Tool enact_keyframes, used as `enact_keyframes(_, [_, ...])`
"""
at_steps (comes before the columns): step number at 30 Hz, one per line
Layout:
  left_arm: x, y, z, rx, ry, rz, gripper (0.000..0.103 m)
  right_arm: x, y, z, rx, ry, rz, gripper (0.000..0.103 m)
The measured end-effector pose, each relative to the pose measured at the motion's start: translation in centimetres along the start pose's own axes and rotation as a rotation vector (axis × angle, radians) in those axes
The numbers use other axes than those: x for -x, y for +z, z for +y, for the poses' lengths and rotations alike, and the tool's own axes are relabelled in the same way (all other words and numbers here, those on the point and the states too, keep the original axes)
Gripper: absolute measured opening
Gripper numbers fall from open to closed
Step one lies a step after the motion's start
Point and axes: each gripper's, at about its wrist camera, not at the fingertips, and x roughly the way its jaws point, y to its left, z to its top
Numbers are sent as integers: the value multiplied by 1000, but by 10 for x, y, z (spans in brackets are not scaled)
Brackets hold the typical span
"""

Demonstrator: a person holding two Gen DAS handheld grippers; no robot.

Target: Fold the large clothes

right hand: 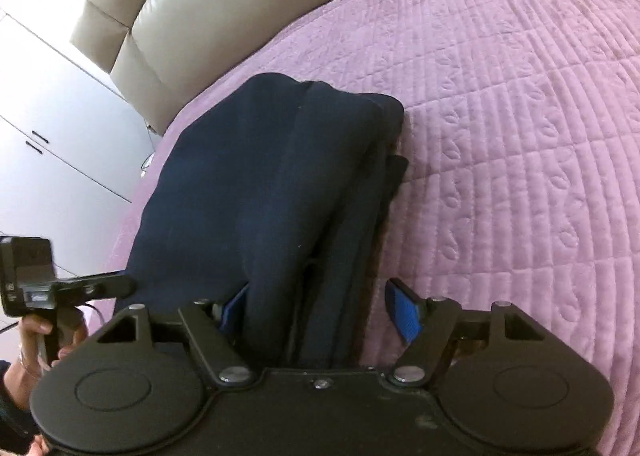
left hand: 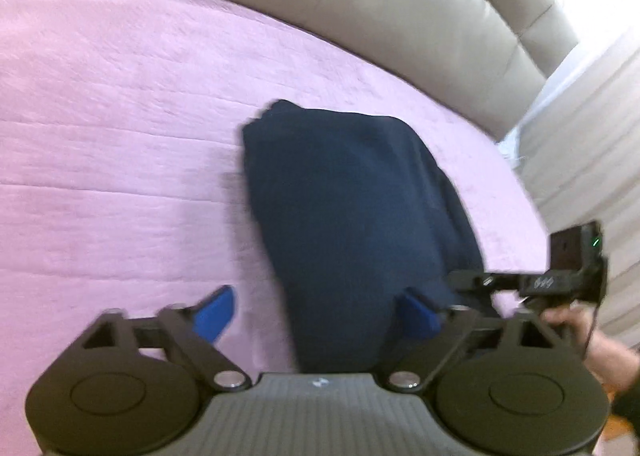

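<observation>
Where jaws gape, garment (right hand: 276, 192) between right gripper (right hand: 320, 310).

No legible text, brand, number or sign in either view. The camera block (left hand: 576, 256) of the other claw carries a small green indicator light and blurred pale marks on its lower face, unreadable. The small pale mark on the left claw body (left hand: 318, 383) is too blurred to read.
</observation>
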Motion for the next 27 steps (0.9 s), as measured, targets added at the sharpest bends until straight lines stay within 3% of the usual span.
enact_keyframes(5, [33, -16, -5, -47, 40, 4, 91, 24, 9, 30, 29, -139, -14, 83])
enact_keyframes(8, [47, -21, -38, -140, 95, 10, 95, 54, -5, 80, 237, -144, -20, 82])
enact_keyframes(10, [40, -28, -61, -210, 95, 45, 97, 59, -18, 110, 367, -195, -24, 83])
enact_keyframes(13, [16, -44, -77, -310, 130, 163, 98, 27, -32, 124, 465, -318, 82, 84])
enact_keyframes(15, [5, -56, -76, -345, 168, 175, 100, 11, -41, 104, 449, -349, 135, 91])
enact_keyframes(16, [3, -59, -72, -344, 167, 172, 102, 5, -44, 91, 410, -346, 137, 103])
enact_keyframes(19, [-2, -69, -47, -204, 126, 201, 103, 7, -49, 54, 243, -263, 141, 103])
enact_keyframes(21, [2, -74, -37, -150, 101, 195, 103, 12, -50, 59, 281, -274, 144, 103])
enact_keyframes(24, [10, -72, -40, -180, 97, 203, 103, 15, -44, 65, 296, -300, 186, 103])
enact_keyframes(27, [29, -55, -47, -219, 69, 210, 88, 26, -21, 75, 266, -276, 236, 101])
